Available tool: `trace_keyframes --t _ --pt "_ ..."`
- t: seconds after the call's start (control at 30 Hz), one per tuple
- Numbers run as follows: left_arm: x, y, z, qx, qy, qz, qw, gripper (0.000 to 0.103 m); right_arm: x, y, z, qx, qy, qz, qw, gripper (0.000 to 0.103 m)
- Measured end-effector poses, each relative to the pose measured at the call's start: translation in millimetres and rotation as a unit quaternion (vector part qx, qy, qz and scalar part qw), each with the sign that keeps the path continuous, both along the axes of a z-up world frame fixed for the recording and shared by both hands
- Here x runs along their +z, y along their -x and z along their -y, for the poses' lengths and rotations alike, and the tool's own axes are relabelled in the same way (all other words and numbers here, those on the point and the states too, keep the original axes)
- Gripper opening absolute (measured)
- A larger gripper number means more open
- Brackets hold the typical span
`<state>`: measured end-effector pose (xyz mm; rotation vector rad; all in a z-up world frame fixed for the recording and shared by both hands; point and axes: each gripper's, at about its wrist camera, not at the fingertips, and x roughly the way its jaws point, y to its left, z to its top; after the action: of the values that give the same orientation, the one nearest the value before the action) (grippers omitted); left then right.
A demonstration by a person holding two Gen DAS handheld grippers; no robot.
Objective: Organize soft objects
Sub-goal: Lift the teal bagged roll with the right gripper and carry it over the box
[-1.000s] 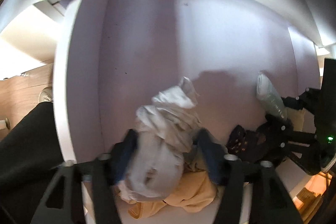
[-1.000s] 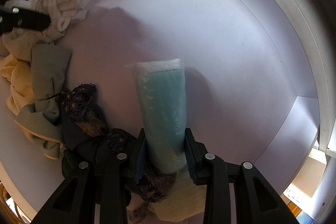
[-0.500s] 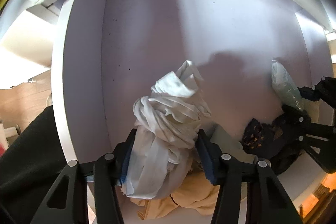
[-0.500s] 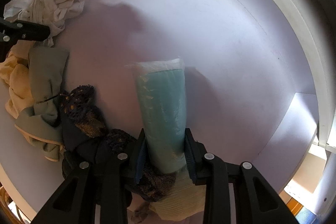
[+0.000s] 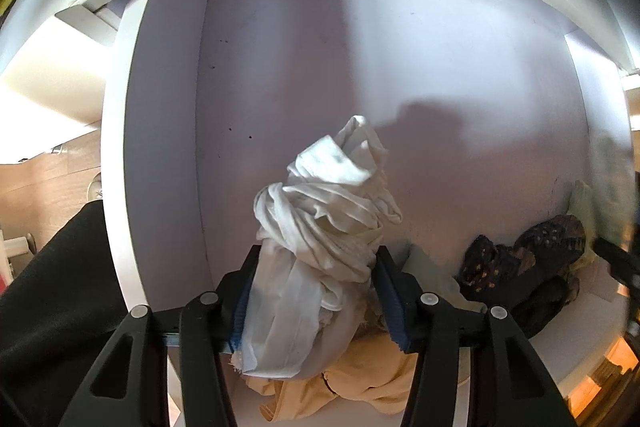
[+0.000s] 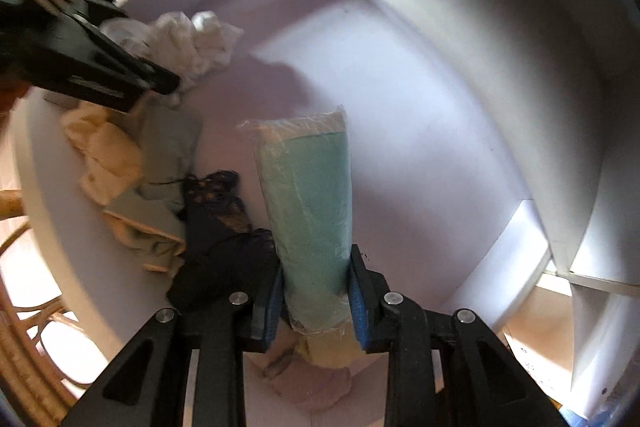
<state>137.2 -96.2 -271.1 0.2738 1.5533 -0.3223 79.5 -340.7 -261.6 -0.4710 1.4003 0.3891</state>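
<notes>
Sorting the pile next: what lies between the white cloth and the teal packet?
In the right wrist view, a grey-green cloth lies between the white cloth and the teal packet.

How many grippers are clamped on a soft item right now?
2: left gripper on the white cloth; right gripper on the bagged teal cloth.

Left gripper (image 5: 316, 291) pinches white cloth bundle (image 5: 328, 223) over shelf (image 5: 460, 59). Under it: yellow garment (image 5: 360, 375); to its right, dark patterned fabric (image 5: 524, 267). Right gripper (image 6: 314, 301) clamps bagged cloth roll (image 6: 310, 195), dark fabric just left of it.
</notes>
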Motion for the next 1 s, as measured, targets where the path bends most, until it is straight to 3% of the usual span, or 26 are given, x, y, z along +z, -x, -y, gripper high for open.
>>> trace_keyframes --t 0.23,0.67,1.0 --pt "-6.5 -4.8 7.2 0.002 -0.003 0.004 1.0000 0.054 58.2 3.7 18.6 -0.023 -0.065 0.015 0.997 0.028" --pt "3.1 3.7 24.0 -0.012 -0.003 0.012 0.9999 0.054 151.9 21.0 21.1 -0.047 -0.134 0.016 0.990 0.028" --pt "12.1 -0.1 22.7 -0.013 -0.002 0.011 0.9999 0.054 243.8 2.0 29.4 -0.075 -0.226 0.044 0.970 0.028"
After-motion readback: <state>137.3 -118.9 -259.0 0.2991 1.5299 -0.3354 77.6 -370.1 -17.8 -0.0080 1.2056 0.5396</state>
